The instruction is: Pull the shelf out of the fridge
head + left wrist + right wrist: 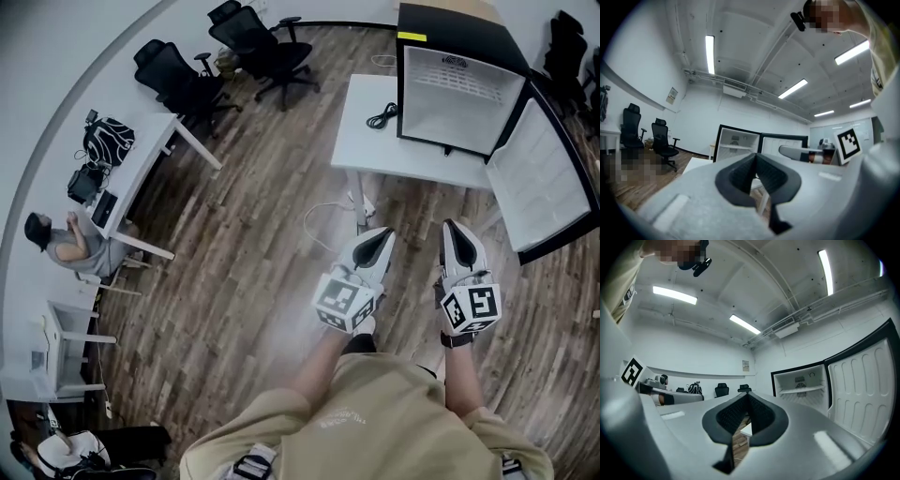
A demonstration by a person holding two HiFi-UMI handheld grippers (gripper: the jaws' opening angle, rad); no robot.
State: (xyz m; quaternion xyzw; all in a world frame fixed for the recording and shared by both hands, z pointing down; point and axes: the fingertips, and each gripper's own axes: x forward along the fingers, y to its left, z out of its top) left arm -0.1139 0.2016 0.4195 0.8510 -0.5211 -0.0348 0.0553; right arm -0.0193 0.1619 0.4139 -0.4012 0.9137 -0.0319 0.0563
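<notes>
Left gripper (379,237): jaws closed tip to tip, nothing between them. It is held level over the wood floor (244,244), well short of the table (364,141). Shell smooth grey plastic; pads (740,176) black and finely ribbed, bowed so a diamond gap stays behind the tips.

Right gripper (456,231): jaws likewise closed and empty, level, just beside the left one. It is judged the nearer of the two to the fridge mouth.

Fridge (448,33): small black cabinet with a white liner, standing on the white table, ahead and slightly right of both grippers. A black cable (382,118) lies on the table to its left.

Shelf (802,390): in place inside the fridge, in the upper part of the cabinet, well apart from both sets of jaws. Thin, flat, white; long axis runs side to side, front edge facing the grippers. Whether solid or wire cannot be told. Any pull would run straight back towards the person.

Door (544,183): swung fully open to the right, white moulded inner panel, clear of the shelf's path.
</notes>
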